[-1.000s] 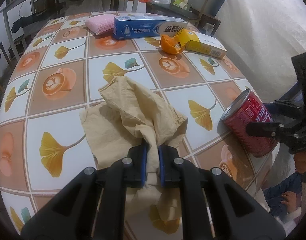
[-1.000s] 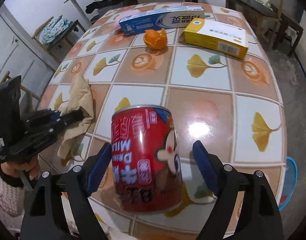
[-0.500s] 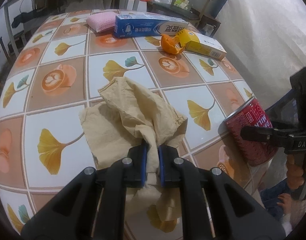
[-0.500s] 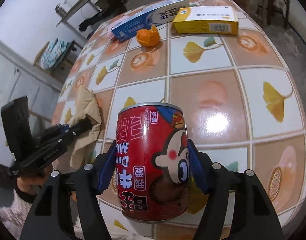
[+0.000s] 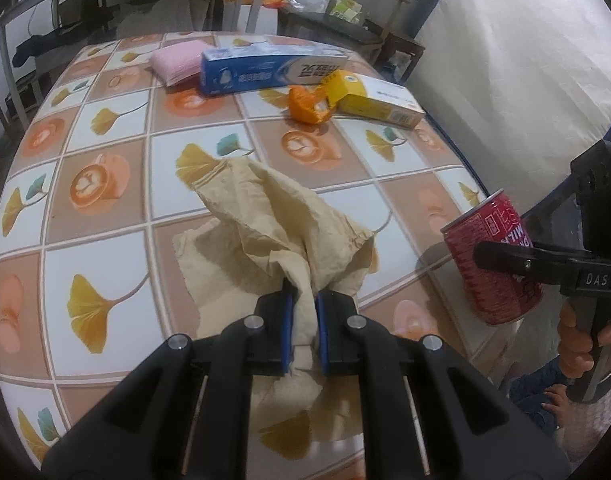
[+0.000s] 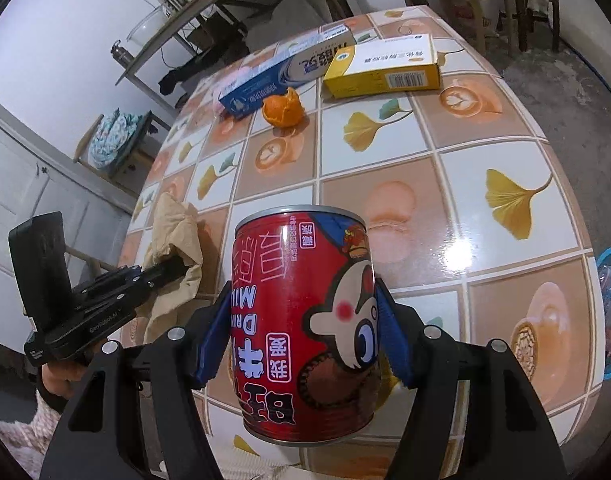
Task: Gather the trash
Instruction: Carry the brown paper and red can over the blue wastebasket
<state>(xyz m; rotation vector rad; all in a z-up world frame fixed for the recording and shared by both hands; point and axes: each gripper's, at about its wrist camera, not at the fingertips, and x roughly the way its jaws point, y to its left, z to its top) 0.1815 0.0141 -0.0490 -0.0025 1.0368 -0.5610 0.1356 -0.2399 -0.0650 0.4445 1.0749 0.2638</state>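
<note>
2 pieces of trash are in hand, and none can be seen put away yet. The left gripper (image 5: 303, 322) is clamped almost fully shut on a crumpled tan paper napkin (image 5: 281, 236), which trails from its pads across the near part of the table (image 5: 105, 184) and partly rests there. The right gripper (image 6: 303, 334) has just been closing, and its blue pads now press both sides of the red milk can (image 6: 303, 320), held tilted at the table's near edge; whether its base is clear of the surface cannot be told.

Left on the far side are an orange peel (image 6: 283, 108), a yellow box (image 6: 385, 66), a blue toothpaste box (image 6: 281, 74) and a pink sponge (image 5: 177, 62). A blue bin's rim (image 6: 609, 256) shows below the table edge, likely where the 2 items go. Judged so, collection is early.
</note>
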